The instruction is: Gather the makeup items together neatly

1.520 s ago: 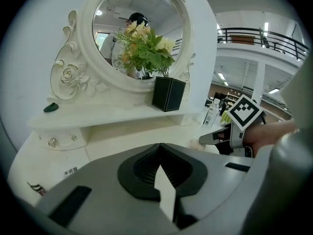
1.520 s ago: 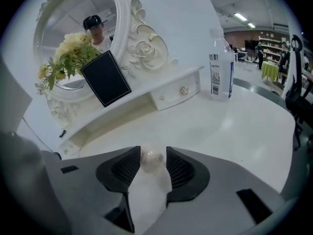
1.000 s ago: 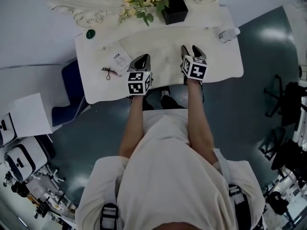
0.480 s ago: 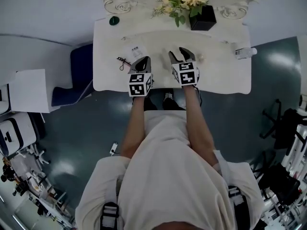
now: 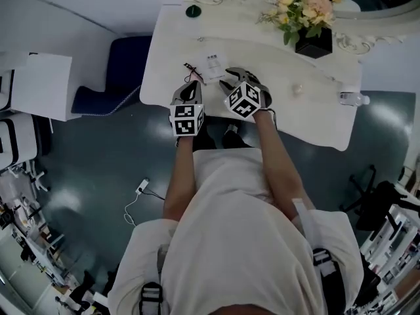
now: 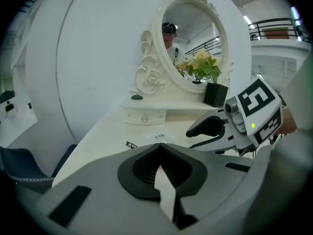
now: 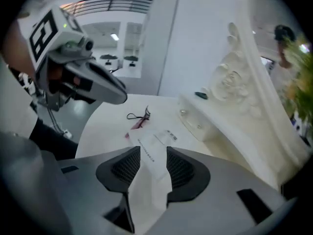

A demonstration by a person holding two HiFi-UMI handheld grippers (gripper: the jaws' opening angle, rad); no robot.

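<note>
Both grippers have shifted from the middle of the desk's [image 5: 321,117] front edge toward its front left corner, and your right one has rolled over.

Your right gripper [image 5: 231,76] [image 7: 153,153] has its jaws apart. They have just been closing a little. The clear packet [image 5: 213,67] [image 7: 164,137] lies on the desk in line with the gap, and the pads are not on it.

Your left gripper [image 5: 189,87] [image 6: 159,148] has its jaws pressed together with nothing between them. It hangs over the front edge, just beside the right gripper.

The eyelash curler [image 5: 191,71] [image 7: 138,117] lies just left of the packet, near the left edge.

A small green item [image 5: 192,10] [image 6: 137,97] sits at the back left corner, below the mirror [image 6: 195,43].

A small pale round item [image 5: 297,89] lies mid-desk, well apart from the packet.

A bottle [image 5: 352,98] lies at the right edge.

A black pot of flowers [image 5: 314,41] stands at the back.
</note>
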